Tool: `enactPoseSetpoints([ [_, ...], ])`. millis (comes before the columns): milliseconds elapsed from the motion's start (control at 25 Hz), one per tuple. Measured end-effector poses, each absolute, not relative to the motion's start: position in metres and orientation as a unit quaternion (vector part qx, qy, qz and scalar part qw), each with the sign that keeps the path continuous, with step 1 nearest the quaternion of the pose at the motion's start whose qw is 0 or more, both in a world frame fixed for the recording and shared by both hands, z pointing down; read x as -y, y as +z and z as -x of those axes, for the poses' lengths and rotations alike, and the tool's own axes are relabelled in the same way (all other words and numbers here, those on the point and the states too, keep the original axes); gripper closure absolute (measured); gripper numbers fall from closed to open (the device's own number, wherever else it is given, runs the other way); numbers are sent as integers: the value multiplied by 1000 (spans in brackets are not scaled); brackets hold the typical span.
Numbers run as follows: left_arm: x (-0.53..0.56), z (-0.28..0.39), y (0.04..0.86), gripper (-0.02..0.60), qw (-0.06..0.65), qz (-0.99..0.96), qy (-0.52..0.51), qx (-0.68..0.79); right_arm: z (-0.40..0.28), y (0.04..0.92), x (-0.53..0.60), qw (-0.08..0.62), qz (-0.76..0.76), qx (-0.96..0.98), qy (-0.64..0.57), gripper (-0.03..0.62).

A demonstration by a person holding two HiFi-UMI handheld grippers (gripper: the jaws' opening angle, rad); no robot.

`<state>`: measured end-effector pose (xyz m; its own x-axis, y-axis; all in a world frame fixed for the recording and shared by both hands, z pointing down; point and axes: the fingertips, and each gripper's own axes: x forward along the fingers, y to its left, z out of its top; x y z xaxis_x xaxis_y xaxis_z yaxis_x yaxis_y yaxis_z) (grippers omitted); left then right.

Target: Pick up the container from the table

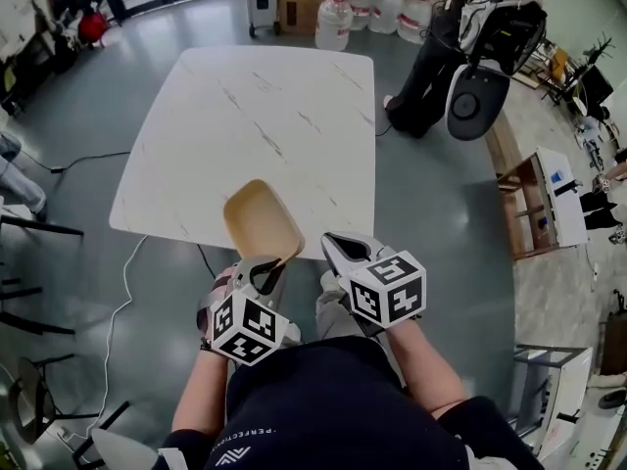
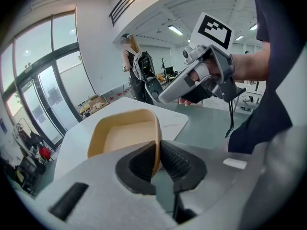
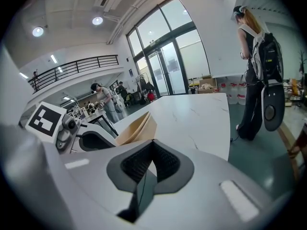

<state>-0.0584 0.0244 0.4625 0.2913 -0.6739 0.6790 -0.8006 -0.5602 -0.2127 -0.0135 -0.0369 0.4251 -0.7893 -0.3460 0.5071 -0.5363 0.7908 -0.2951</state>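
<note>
The left gripper [image 2: 159, 148] is clenched on the container [image 2: 125, 132]: in the left gripper view its two ribbed black pads pinch the container's thin right-hand wall, one pad inside the tub and one outside. The right gripper [image 3: 152, 146] grasps nothing; in the right gripper view its pads meet at the tips with no thing between them. The container is a shallow tan tub with rounded corners, open side up, and nothing shows inside it. In the head view it lies at the 6 o'clock edge of the white marble-patterned table [image 1: 257, 106], its far end over the tabletop and its near end reaching past the edge toward the person, where the left gripper takes it from about 6 o'clock. Whether its base touches the tabletop cannot be told; in the right gripper view it looks tilted. The right gripper sits just beside the container at its 4 o'clock, apart from it, with its jaws pointing toward 11 o'clock. Each gripper carries a cube with black and white square markers [image 1: 389, 290] near the hand. Beyond the table, at 1 o'clock in the head view, a person in dark trousers [image 1: 423, 71] stands on the grey floor with a backpack, and at 12 o'clock stand water jugs [image 1: 334, 20] beside a cardboard box [image 1: 300, 6].
</note>
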Motion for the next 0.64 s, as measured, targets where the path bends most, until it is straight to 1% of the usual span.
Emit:
enactPoseSetpoints([
  [640,-42,65,461,554,76,-807,378,446,12,423,19,212,-262,915,222,595],
])
